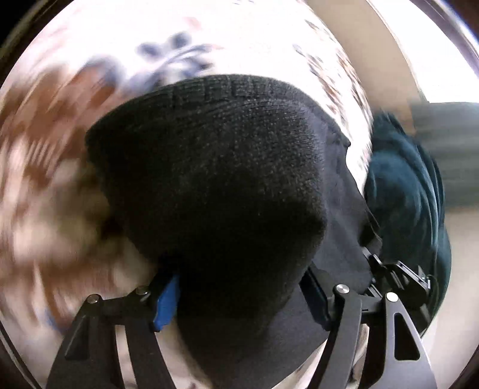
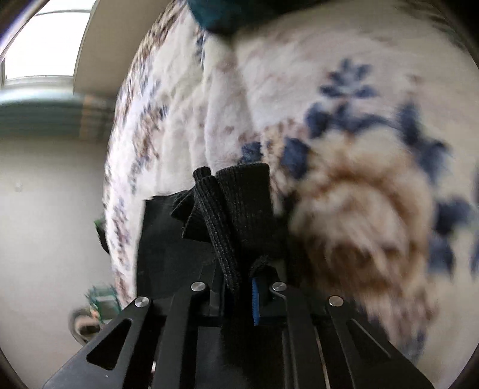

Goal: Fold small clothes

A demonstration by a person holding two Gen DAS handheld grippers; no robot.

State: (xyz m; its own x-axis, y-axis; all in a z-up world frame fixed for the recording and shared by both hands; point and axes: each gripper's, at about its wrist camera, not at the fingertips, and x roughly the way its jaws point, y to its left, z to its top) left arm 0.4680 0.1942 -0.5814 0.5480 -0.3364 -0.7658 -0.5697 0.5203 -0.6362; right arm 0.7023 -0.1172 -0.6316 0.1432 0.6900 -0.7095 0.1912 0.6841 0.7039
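Note:
A black knit sock (image 1: pixel 215 185) fills the middle of the left wrist view, bulging between the two fingers of my left gripper (image 1: pixel 239 296), which is shut on it. Its ribbed cuff end (image 2: pixel 236 209) shows in the right wrist view, bunched and pinched between the blue pads of my right gripper (image 2: pixel 239 296), which is shut on it. The sock hangs above a white bedspread (image 2: pixel 344 119) with blue and brown flowers. The background is motion-blurred in both views.
A dark teal garment (image 1: pixel 404 194) lies on the bedspread to the right of the sock; it also shows at the top of the right wrist view (image 2: pixel 221 12). The bed edge (image 2: pixel 119 179), a pale wall and a window (image 2: pixel 42 42) are at left.

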